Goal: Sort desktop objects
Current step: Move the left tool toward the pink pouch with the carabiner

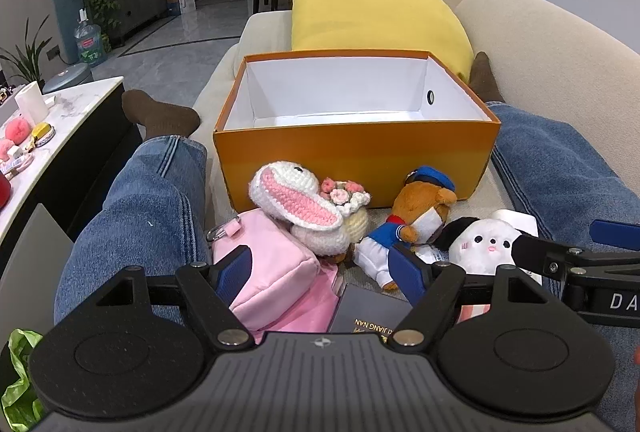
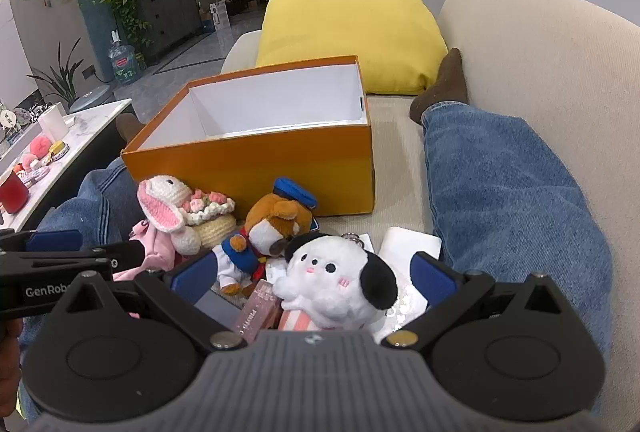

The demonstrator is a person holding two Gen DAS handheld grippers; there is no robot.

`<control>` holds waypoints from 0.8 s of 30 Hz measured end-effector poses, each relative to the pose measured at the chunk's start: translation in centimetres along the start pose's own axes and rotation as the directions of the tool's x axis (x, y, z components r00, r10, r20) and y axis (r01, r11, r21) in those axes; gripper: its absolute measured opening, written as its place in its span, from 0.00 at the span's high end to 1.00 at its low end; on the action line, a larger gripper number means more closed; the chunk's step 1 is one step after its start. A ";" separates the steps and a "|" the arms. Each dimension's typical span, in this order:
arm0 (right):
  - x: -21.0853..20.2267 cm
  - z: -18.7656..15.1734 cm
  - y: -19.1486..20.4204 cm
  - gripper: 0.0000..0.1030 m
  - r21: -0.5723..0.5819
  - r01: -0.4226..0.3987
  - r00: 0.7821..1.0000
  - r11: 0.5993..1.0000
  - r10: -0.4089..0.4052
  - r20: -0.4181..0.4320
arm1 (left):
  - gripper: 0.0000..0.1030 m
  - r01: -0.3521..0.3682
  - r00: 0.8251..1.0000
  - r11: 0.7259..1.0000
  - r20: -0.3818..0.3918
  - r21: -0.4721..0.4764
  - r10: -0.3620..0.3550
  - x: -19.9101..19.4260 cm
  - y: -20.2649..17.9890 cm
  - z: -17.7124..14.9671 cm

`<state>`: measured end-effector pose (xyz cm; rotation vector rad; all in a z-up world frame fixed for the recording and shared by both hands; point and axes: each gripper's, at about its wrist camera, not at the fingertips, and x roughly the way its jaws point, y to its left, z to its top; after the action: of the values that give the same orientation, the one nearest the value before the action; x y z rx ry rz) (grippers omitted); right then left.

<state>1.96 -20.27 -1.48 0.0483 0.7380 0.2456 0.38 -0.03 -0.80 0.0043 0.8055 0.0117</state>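
An empty orange box (image 1: 352, 156) (image 2: 256, 168) with a white inside stands on the beige sofa. In front of it lie a crochet bunny (image 1: 296, 192) (image 2: 164, 204), a brown sailor bear (image 1: 420, 208) (image 2: 276, 224), a white plush dog (image 1: 480, 244) (image 2: 336, 280), a pink pouch (image 1: 272, 272) and a dark booklet (image 1: 368, 312). My left gripper (image 1: 324, 272) hangs open over the pouch and booklet, touching neither. My right gripper (image 2: 314, 274) is open too, its pads either side of the white dog and apart from it.
A person's legs in jeans (image 1: 152, 200) (image 2: 512, 184) lie on both sides of the pile. A yellow cushion (image 1: 372, 16) sits behind the box. A marble-top table (image 1: 76, 112) at the left carries a red mug (image 2: 14, 190) and small items. A green bag (image 1: 16, 384) is at the lower left.
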 end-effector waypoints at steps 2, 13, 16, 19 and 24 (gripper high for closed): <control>0.0 -0.1 0.0 0.01 0.001 0.000 1.000 1.000 0.000 -0.003 | 0.14 0.000 1.000 1.000 -0.001 0.000 0.000 0.0 0.0 0.0; 1.0 0.0 -0.4 0.01 0.022 -0.036 0.999 0.999 0.037 -0.035 | 0.17 -0.016 1.000 1.000 -0.003 -0.003 0.016 0.1 0.9 -0.1; 1.6 0.4 -0.4 0.08 0.018 -0.069 0.996 0.997 0.070 -0.048 | 0.22 -0.021 1.000 1.000 -0.008 -0.006 0.021 0.2 1.7 0.0; 2.3 0.9 -0.2 0.23 0.020 -0.102 0.992 0.995 0.103 -0.066 | 0.25 -0.025 1.000 1.000 -0.007 -0.010 0.025 0.4 2.6 0.1; 3.7 1.6 1.3 0.34 -0.032 -0.153 0.984 0.988 0.149 -0.094 | 0.30 -0.014 1.000 0.999 -0.027 -0.049 0.013 0.9 4.2 0.4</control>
<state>5.44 -18.10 -2.55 0.0563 0.8218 0.4090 1.30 4.20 -1.13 -0.0369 0.8318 0.0444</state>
